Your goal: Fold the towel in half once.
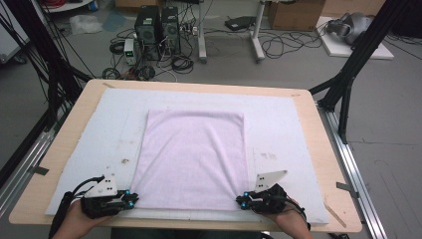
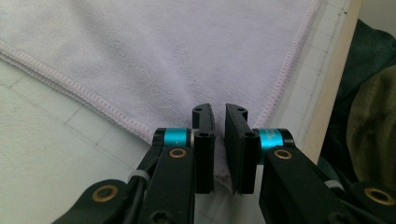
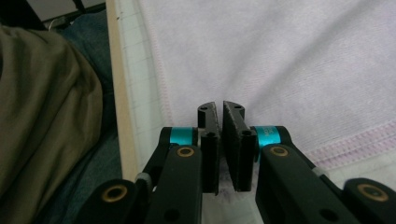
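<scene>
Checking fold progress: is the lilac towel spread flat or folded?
Folded once, lying flat: the lilac towel shows two stacked hemmed edges in the left gripper view.

A pale lilac towel lies flat on the white mat of the wooden table, with the left gripper at its 7 o'clock corner and the right gripper at its 5 o'clock corner.

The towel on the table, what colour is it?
The towel is pale lilac with a stitched hem, clearest in the left gripper view.
</scene>
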Demonstrator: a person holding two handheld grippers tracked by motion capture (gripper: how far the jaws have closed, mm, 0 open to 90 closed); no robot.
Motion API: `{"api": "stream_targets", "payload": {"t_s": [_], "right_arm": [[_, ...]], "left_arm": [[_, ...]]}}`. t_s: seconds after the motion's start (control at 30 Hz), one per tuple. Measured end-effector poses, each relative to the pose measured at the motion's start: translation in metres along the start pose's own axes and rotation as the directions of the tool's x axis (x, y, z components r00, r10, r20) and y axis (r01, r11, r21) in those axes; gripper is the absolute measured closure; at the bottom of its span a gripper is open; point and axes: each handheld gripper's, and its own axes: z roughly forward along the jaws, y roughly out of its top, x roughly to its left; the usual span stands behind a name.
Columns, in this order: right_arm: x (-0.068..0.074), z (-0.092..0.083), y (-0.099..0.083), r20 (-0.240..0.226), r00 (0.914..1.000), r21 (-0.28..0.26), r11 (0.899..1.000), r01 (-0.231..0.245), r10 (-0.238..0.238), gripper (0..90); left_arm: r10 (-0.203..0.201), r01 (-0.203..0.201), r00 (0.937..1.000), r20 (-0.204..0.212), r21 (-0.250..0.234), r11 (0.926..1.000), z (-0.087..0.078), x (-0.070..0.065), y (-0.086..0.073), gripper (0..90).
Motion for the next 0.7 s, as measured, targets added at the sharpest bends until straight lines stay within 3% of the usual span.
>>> {"api": "stream_targets", "payload": {"t_s": [0.13,0.3,0.47,0.7], "right_arm": [[-0.004,-0.003,0.002,0.016,0.9998,-0.024,1.0,-0.012,0.012,81.1],[-0.015,-0.011,0.013,0.052,0.9982,-0.085,0.996,-0.026,0.03,73.9],[-0.029,-0.018,0.024,0.093,0.9946,-0.142,0.989,-0.031,0.044,66.2],[-0.048,-0.015,0.038,0.124,0.9901,-0.168,0.985,-0.044,0.065,56.1]], "left_arm": [[-0.01,0.01,0.9999,-0.007,-0.013,0.9999,-0.001,0.003,0.003,76.8],[-0.046,0.043,0.9984,-0.032,-0.088,0.9952,-0.004,0.017,0.014,71.9],[-0.06,0.052,0.9967,-0.055,-0.141,0.9886,-0.001,0.034,0.03,67.4],[-0.085,0.072,0.9942,-0.065,-0.179,0.9812,0.008,0.053,0.043,63.0]]}}
